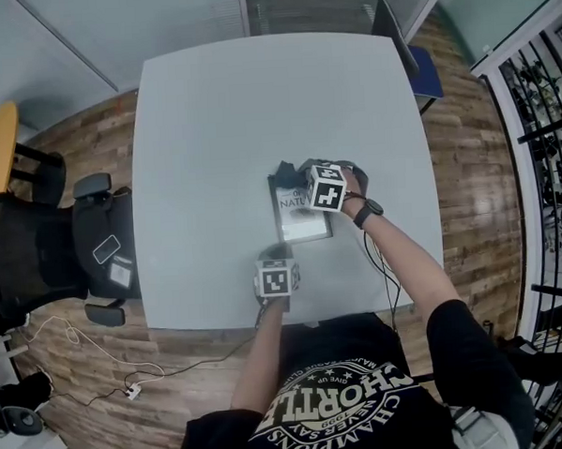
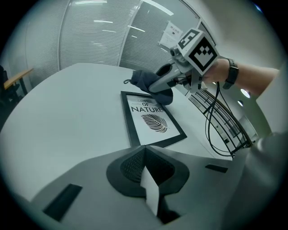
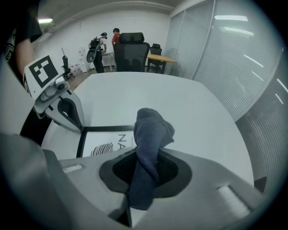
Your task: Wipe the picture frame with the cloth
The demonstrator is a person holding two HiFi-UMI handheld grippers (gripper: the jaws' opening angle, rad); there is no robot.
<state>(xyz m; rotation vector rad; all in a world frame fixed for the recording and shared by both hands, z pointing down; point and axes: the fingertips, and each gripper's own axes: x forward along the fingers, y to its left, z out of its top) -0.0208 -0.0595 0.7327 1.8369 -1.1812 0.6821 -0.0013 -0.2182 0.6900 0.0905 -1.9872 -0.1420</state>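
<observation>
You're clamping the cloth point(image 3: 150, 134) in the right tongs point(image 3: 146, 168) to wipe the far edge of the picture frame point(image 2: 150, 119). The left tongs point(image 2: 146, 170), closed empty, are likely steadying its near corner.

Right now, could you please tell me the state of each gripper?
Left gripper: closed, nothing between its tongs.
Right gripper: closed, holding the cloth.

White table point(image 1: 220, 128), wood floor point(image 1: 89, 149) (black chair point(image 1: 38, 250) beside).
</observation>
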